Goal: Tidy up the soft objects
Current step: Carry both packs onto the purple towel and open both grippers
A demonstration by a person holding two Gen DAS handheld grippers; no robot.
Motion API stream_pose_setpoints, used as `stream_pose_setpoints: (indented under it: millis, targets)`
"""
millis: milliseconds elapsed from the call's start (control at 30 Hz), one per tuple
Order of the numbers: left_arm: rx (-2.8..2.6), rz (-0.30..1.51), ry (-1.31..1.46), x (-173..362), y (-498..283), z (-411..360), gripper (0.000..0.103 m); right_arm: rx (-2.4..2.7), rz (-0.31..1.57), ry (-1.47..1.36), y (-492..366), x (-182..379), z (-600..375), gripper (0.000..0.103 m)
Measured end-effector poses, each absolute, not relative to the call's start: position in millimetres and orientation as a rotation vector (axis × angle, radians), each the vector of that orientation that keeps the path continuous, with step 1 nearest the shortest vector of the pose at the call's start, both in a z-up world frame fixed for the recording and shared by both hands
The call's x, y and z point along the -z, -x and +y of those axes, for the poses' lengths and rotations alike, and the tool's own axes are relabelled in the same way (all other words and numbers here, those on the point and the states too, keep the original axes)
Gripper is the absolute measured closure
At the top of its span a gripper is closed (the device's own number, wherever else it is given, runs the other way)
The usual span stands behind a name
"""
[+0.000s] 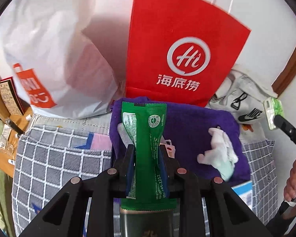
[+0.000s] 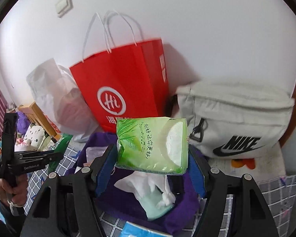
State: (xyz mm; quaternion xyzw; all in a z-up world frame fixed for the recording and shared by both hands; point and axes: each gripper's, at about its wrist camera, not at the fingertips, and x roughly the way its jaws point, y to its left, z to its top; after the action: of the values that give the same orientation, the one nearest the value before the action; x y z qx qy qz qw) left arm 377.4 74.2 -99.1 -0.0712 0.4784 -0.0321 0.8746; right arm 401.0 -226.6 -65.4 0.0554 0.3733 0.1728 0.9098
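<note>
My left gripper (image 1: 147, 150) is shut on a long green snack packet (image 1: 146, 138), held upright above a purple cloth (image 1: 187, 122) on the bed. My right gripper (image 2: 152, 154) is shut on a green pack of tissues (image 2: 148, 144), held in the air above the same purple cloth (image 2: 124, 197). A small white and mint soft toy (image 1: 219, 154) lies on the cloth; it also shows in the right wrist view (image 2: 152, 193). The left gripper with its packet shows at the left of the right wrist view (image 2: 35, 156).
A red paper bag (image 1: 177, 49) stands against the wall behind the cloth, a white plastic bag (image 1: 55, 49) to its left and a grey Nike bag (image 2: 236, 118) to its right. Grey checked bedding (image 1: 59, 158) covers the bed. A wooden shelf (image 1: 2, 102) is at far left.
</note>
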Motion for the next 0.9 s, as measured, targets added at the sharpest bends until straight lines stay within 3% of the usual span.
stream_pose_setpoints:
  millis: [467, 900]
  targets:
    - [0.074, 1.062, 0.191, 142, -401, 91, 0.08, -0.366, 0.974, -0.13, -449, 143, -223, 0.034]
    - [0.096, 1.099, 0.212, 160, -412, 88, 0.078, -0.366, 1.057, -0.124, -463, 176, -212, 0.034]
